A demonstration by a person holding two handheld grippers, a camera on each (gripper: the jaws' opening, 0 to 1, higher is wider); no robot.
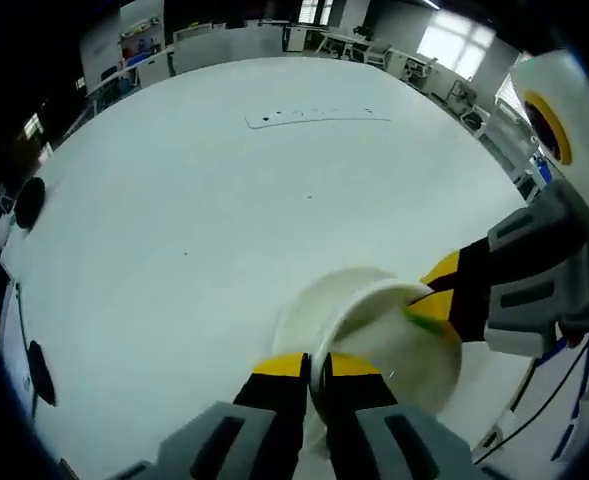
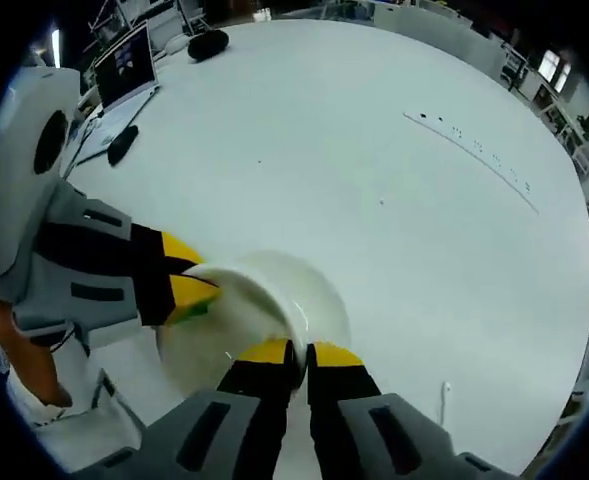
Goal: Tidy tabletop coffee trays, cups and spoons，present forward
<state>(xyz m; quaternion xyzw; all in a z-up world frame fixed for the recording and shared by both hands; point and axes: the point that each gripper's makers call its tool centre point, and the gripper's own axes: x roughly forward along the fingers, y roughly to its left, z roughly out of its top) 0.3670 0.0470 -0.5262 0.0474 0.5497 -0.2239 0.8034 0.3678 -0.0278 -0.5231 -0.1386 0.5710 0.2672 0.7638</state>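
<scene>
White cup (image 1: pixel 394 335) is pinched at its rim by both the left gripper (image 1: pixel 316 375) at 6 o'clock and the right gripper (image 2: pixel 299 352); uneven pulls could crack or drop it onto the bench (image 1: pixel 224 220).

Both claws (image 1: pixel 316 368) (image 2: pixel 296 354) clamped, jaws together.

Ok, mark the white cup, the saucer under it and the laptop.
white cup (image 2: pixel 236 335), right gripper view, inner wall near the rim.
saucer (image 2: pixel 319 290), right gripper view, far edge beyond the cup.
laptop (image 2: pixel 126 62), right gripper view, its open screen.
</scene>
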